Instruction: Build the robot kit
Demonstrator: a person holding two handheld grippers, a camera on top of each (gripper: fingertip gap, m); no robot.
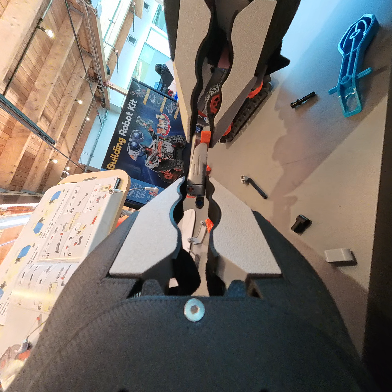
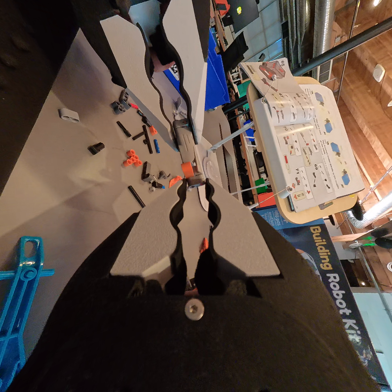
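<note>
You've got both grippers pinching one grey-and-orange piece (image 1: 197,169) end to end, left gripper (image 1: 196,186) and right gripper (image 2: 195,184) facing along its long axis.

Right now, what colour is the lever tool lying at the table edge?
Blue, translucent toward its handle end. The lever tool shows best in the left wrist view.

Both wrist cams rolled sideways, close, facing; shared table (image 1: 318,169), prob.
</note>
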